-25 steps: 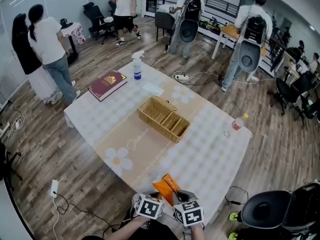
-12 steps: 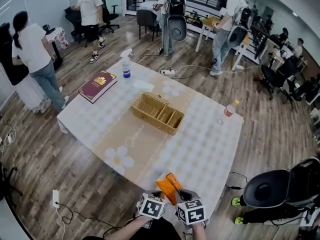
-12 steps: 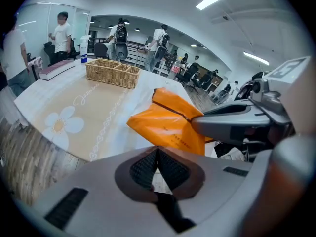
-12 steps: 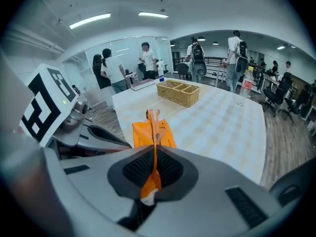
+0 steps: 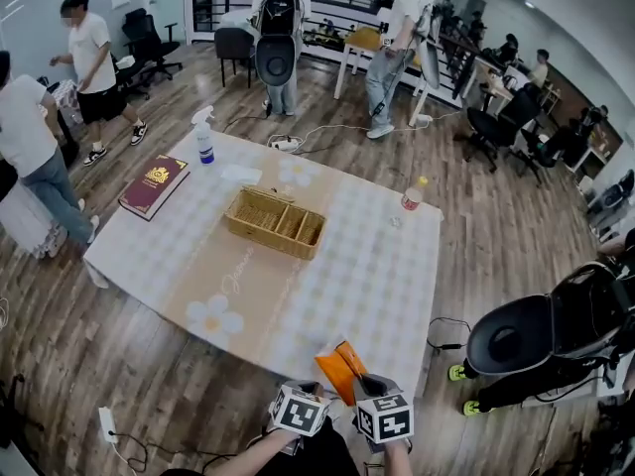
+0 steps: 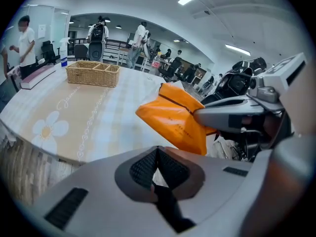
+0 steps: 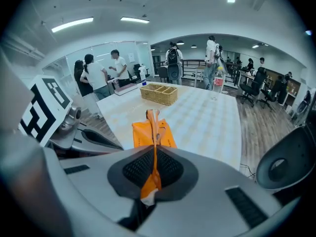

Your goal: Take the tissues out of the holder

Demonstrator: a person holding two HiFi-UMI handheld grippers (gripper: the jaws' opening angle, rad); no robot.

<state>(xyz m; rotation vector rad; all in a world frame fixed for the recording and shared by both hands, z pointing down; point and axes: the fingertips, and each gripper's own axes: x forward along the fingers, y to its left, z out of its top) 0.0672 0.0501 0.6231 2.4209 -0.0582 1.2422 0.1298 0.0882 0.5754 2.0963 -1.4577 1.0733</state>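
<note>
Since a second ago the wicker basket [image 5: 275, 222] sits nearer 9 o'clock. My right claw [image 7: 154, 152] pinches the orange tissue pack [image 7: 152, 132] at the tabletop's [image 5: 377, 276] 6 o'clock edge; my left claw [image 6: 157, 154] is pressed together.

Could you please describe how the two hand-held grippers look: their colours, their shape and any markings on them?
The left hand-held gripper and the right hand-held gripper both have smooth light-grey bodies with dark, finely ribbed pads. Each carries a white cube with black square markers.
</note>
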